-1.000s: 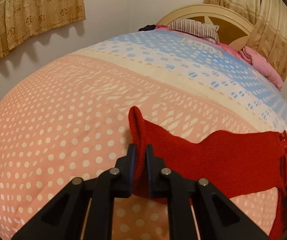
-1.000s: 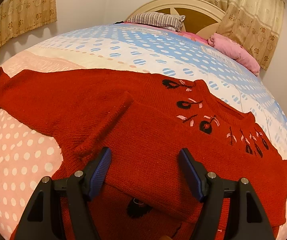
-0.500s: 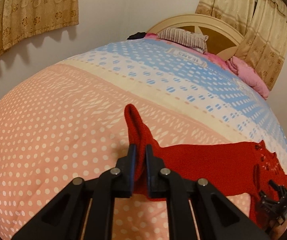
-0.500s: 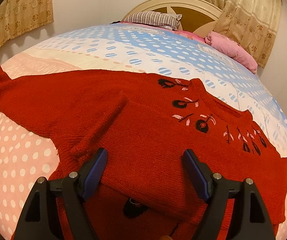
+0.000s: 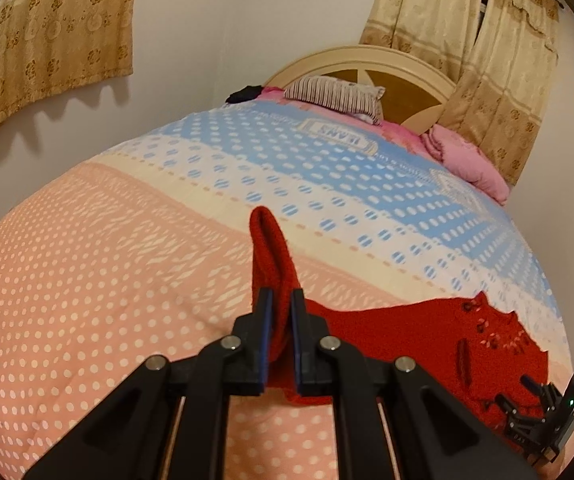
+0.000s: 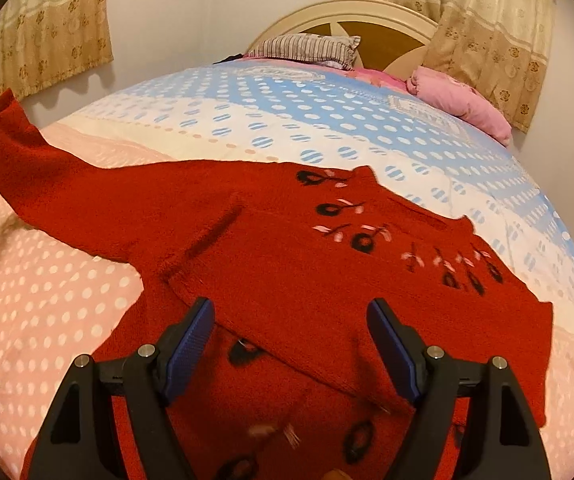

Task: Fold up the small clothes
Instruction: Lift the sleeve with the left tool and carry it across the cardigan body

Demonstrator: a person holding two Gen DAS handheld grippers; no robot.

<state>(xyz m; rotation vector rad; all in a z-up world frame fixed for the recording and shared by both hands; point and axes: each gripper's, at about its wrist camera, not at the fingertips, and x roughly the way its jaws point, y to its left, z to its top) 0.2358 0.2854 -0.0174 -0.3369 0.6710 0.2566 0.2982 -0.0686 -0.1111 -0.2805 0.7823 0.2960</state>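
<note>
The bed (image 6: 367,128), under its dotted pink, cream and blue quilt, is taking up nearly the whole of both views, with bare quilt lying open on every side of the garment and the headboard (image 5: 371,60) and pillows well apart at the far end. The red sweater (image 6: 307,264) is lying across the pink and cream bands, its body flat and partly doubled over on itself, embroidered front facing up. Its one free sleeve (image 6: 47,176) is running out long toward the left gripper's side, so the long axis of that sleeve is pointing straight back at the body. The left gripper (image 5: 281,300) is pinching the cuff of that sleeve (image 5: 273,256), jaws narrow on the knit, and is holding it raised off the quilt. The right gripper (image 6: 291,320) is hovering just over the near folded edge of the body with jaws wide and nothing clamped. Judging from this, the sleeve is probably being carried rightward over the body, and nothing is standing in its path.
</note>
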